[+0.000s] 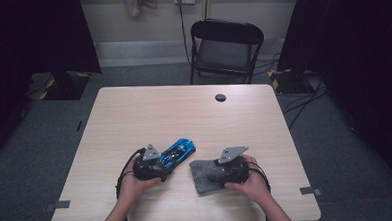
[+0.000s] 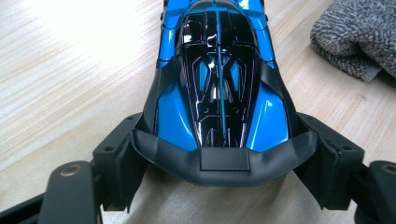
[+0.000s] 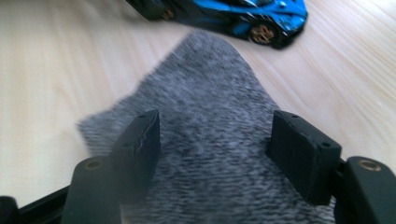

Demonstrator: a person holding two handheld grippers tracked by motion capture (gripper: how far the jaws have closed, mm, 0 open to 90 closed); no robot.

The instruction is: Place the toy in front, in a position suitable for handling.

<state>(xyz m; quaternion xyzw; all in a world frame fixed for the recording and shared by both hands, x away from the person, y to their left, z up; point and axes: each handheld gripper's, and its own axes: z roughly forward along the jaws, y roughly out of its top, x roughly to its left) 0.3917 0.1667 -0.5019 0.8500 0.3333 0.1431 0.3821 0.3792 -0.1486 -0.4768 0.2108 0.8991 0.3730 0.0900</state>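
A blue and black toy car (image 1: 178,152) lies on the table, nose toward the far right. My left gripper (image 1: 162,164) is shut on its tail: in the left gripper view both pads press on the ends of the black rear wing of the car (image 2: 219,84), with the left gripper (image 2: 224,163) astride it. A grey fuzzy cloth (image 1: 202,183) lies just right of the car. My right gripper (image 1: 214,175) hovers over the cloth (image 3: 210,107). This right gripper (image 3: 215,144) has its jaws apart, with cloth beneath them and nothing pinched. The car (image 3: 233,14) sits beyond the cloth.
The light wooden table (image 1: 184,111) has a round cable hole (image 1: 220,97) near its far edge. A black folding chair (image 1: 226,44) stands behind the table. Dark curtains hang at both sides. The cloth's edge (image 2: 359,37) lies close to the car's right side.
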